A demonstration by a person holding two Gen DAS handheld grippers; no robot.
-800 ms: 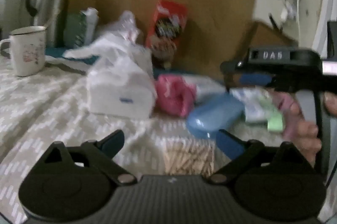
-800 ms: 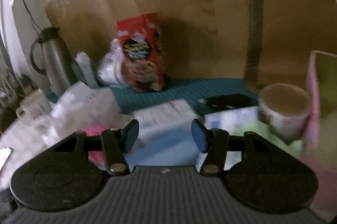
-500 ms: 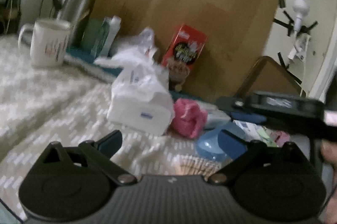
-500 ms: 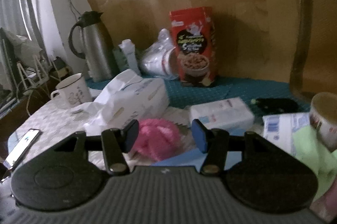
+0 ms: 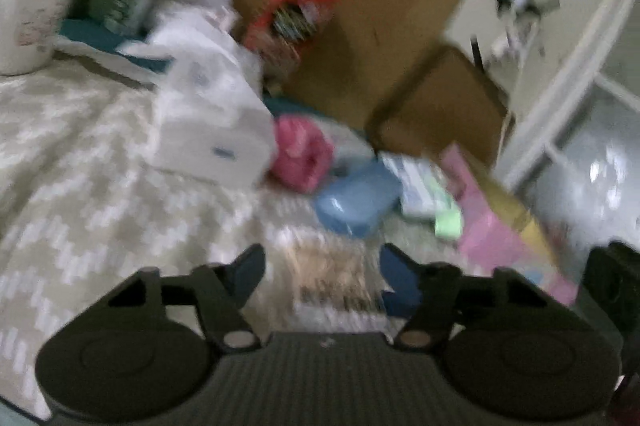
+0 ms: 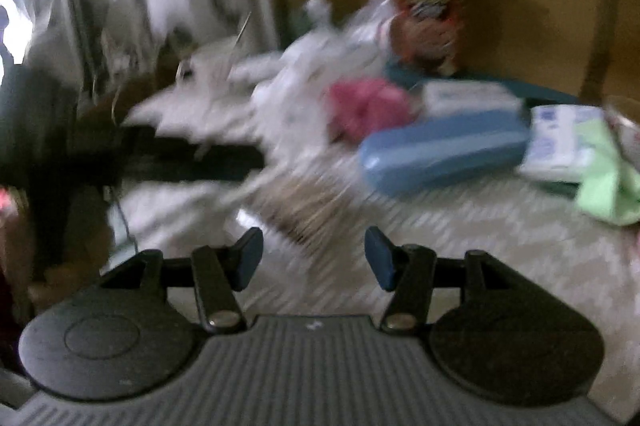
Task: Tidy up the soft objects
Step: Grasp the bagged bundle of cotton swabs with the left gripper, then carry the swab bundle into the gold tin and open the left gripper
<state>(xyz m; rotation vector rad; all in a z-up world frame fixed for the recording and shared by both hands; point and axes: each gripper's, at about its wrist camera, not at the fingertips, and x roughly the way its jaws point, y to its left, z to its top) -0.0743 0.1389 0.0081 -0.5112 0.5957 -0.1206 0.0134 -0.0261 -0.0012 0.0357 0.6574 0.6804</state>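
Observation:
The frames are blurred. A pink fluffy soft thing lies mid-table beside a white tissue pack. To its right are a blue case, a white wipes pack and a light green cloth. My left gripper is open above a beige striped packet that lies on the cloth, and the pads do not press it. My right gripper is open and holds nothing, just short of the same packet.
A patterned tablecloth covers the table. A mug, a kettle and a red box stand at the back before a cardboard sheet. A pink box lies at the right. The left gripper's dark body crosses the right view.
Both views have swung. The right gripper has left the middle of the left view for its right edge. The left jaws stand closer together than before. Nothing was picked up.

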